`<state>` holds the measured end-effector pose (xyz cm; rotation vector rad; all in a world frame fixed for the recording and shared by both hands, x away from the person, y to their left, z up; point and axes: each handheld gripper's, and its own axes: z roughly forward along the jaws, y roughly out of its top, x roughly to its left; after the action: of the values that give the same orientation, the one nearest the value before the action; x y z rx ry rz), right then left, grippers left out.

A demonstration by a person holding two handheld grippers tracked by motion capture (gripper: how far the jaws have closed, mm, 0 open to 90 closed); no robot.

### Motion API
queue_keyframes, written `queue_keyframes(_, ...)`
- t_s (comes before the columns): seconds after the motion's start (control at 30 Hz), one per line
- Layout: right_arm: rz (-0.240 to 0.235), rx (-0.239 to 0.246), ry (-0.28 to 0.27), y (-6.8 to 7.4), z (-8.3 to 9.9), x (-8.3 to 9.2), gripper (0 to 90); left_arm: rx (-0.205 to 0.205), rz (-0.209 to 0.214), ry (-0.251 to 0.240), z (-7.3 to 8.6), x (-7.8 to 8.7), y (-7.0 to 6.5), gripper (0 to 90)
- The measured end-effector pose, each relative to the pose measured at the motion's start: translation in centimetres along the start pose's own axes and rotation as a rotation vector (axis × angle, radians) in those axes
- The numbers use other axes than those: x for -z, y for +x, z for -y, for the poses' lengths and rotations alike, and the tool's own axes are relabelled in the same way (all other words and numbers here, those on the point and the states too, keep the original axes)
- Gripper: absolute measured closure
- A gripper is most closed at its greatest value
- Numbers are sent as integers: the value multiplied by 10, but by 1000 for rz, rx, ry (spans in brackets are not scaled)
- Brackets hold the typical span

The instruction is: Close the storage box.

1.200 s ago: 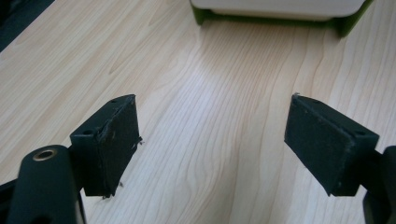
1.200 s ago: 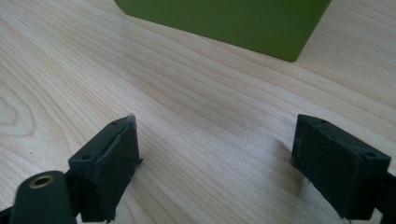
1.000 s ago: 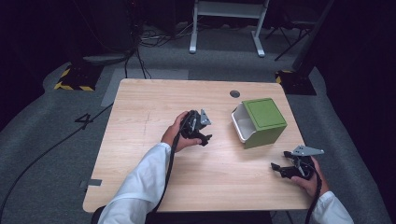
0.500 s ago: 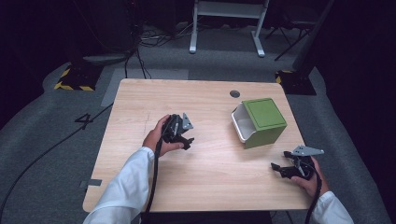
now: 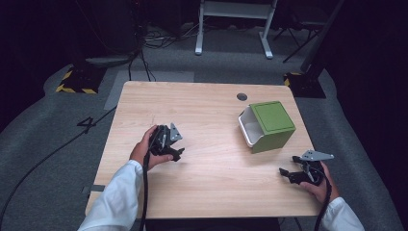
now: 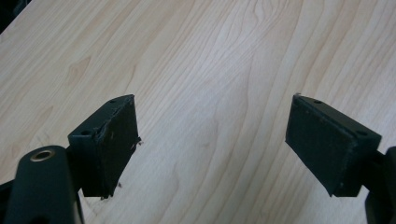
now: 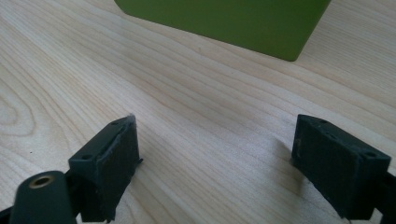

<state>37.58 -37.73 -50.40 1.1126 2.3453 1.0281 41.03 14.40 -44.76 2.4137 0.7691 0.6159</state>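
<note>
A dark room with a grey floor surrounds my pale wood counter (image 5: 211,183), which carries a green box (image 5: 272,125) tipped on its side, its white inside facing left. My left fingers (image 6: 112,144) are spread wide and released, with bare wood grain between them and nothing touching the pads. My right fingers (image 7: 112,163) are just as wide apart and empty, low over the counter, with the box's green wall straight ahead of them and near. Moving outward, the left gripper (image 5: 166,144) has pulled back over the last second from just beside the box's open mouth to the counter's left half, well apart from the box, while the right gripper (image 5: 300,173) has stayed near the front right edge. I read that as the left hand having finished with the box, so any next reach would fall to the right.
</note>
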Motion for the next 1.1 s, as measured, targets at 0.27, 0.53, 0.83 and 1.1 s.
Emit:
queue_keyframes(0.27,0,0,0,0,0,0,148,19,-18,9,30,15,1,173)
queue_keyframes(0.53,0,0,0,0,0,0,148,43,-39,38,56,24,1,173)
queue_keyframes(0.83,0,0,0,0,0,0,148,130,-16,32,89,26,2,176)
queue_keyframes(1.1,-1,1,0,0,0,0,148,229,23,-13,114,24,6,176)
